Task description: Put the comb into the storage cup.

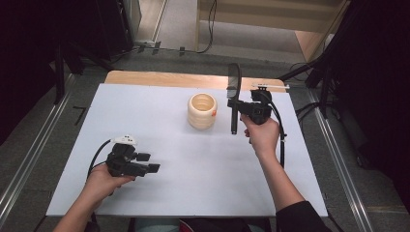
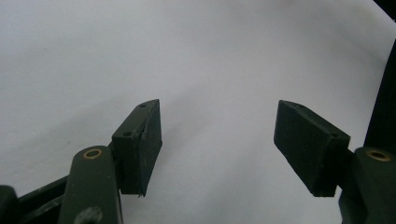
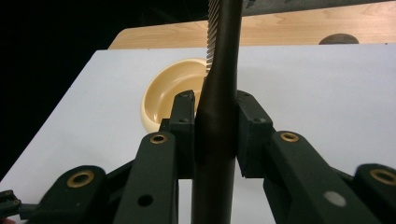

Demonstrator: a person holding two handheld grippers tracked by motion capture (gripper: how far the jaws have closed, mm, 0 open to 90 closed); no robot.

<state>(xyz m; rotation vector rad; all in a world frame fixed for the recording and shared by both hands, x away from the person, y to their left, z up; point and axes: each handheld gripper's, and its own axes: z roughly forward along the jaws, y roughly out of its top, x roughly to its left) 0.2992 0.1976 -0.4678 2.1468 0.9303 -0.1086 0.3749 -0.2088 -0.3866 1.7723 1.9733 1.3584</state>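
One white table (image 1: 193, 164). One cream ribbed cup (image 1: 202, 110), upright near its far middle. One dark serrated knife (image 1: 234, 96), clamped by the handle in the right gripper (image 1: 244, 107), just right of the cup. One left gripper (image 1: 147, 163), jaws wide, nothing between them, above the near left

I am looking down on a wooden table (image 1: 145, 77) almost wholly covered by a flat white board (image 1: 193, 164); bare light wood shows as a strip along the far edge. On the board, toward the far edge and a little right of its middle, I see a cream-coloured ribbed round container (image 1: 202, 110) standing upright with its mouth open. A small orange mark sits on its right side.
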